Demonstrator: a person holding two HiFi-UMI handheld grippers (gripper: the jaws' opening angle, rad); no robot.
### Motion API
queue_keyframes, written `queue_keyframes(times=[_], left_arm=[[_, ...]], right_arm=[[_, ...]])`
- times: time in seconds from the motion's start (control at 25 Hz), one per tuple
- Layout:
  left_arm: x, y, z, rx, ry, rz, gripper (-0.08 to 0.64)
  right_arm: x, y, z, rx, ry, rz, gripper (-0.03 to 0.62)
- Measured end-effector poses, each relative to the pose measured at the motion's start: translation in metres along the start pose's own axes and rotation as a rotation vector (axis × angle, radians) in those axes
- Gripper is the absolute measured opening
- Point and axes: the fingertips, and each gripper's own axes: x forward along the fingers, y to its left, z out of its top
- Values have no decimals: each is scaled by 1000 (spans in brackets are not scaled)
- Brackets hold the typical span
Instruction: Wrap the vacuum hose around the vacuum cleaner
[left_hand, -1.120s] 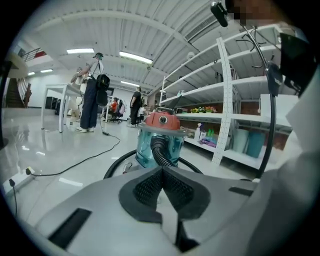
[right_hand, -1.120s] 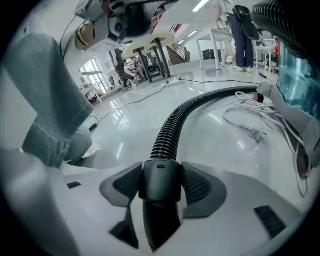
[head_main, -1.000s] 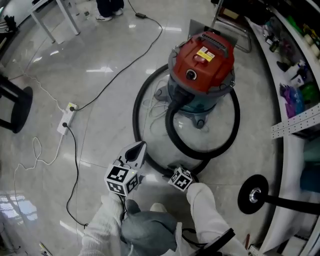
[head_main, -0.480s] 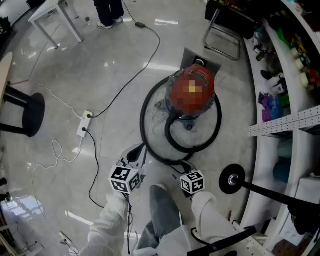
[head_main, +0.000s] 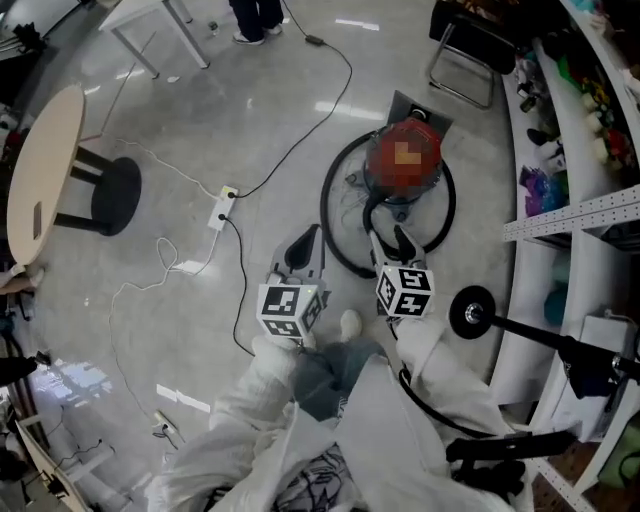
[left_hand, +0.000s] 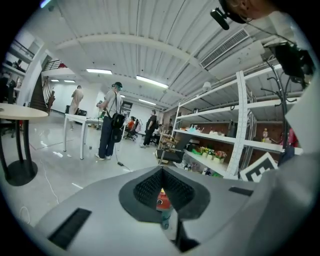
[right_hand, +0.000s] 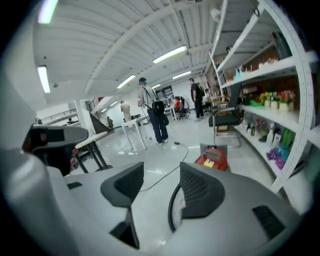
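Since a second ago: the view has pulled up and back. The vacuum cleaner (head_main: 382, 165) shows smaller, and both marker cubes sit nearer mid-picture.

Left gripper (head_main: 313, 236): jaws drawn together to a thin slit, nothing gripped. In the left gripper view (left_hand: 162, 192) the red-topped vacuum cleaner (left_hand: 161, 201) shows far off through that slit.

Right gripper (head_main: 396, 246): jaws wide apart, nothing held. In the right gripper view (right_hand: 160, 187) bare floor shows in the gap. The black hose (right_hand: 171, 205) curves along the inner edge of the right-hand jaw, down on the floor. The vacuum cleaner (right_hand: 212, 159) lies beyond.

Both grippers point toward the vacuum.

Hose (head_main: 326, 205): lies on the floor in loops that ring the vacuum's base. The near loops reach toward the person's feet.

Surroundings: power strip (head_main: 222, 208) with trailing cables to the left, round table (head_main: 45, 170) far left. Shelving (head_main: 572, 215) runs along the right. A person (left_hand: 110, 120) stands in the background.
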Motion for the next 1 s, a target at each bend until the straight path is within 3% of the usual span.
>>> queue_keyframes(times=[0.08, 0.2, 0.24, 0.4, 0.56, 0.68, 0.84, 1.0], left_arm=[[-25, 5, 18, -6, -13, 2, 2], [-65, 18, 29, 7, -15, 2, 2], [-80, 20, 31, 22, -12, -6, 2], [-146, 10, 27, 102, 28, -65, 2], [-226, -16, 14, 131, 62, -159, 2], [-289, -34, 4, 135, 75, -210, 2], [-344, -53, 6, 139, 57, -227, 2], [-421, -76, -19, 142, 67, -243, 2]], right_arm=[[-21, 14, 33, -38, -43, -80, 222], [-66, 29, 44, -20, -69, -214, 56], [-83, 37, 40, -8, -76, -248, 31], [-152, 86, 7, 6, -83, -360, 14], [-228, 141, -27, 103, -118, -469, 14], [-282, 185, -49, 136, -158, -487, 14], [-334, 222, -66, 103, -193, -494, 14], [-402, 261, -112, 105, -204, -482, 14]])
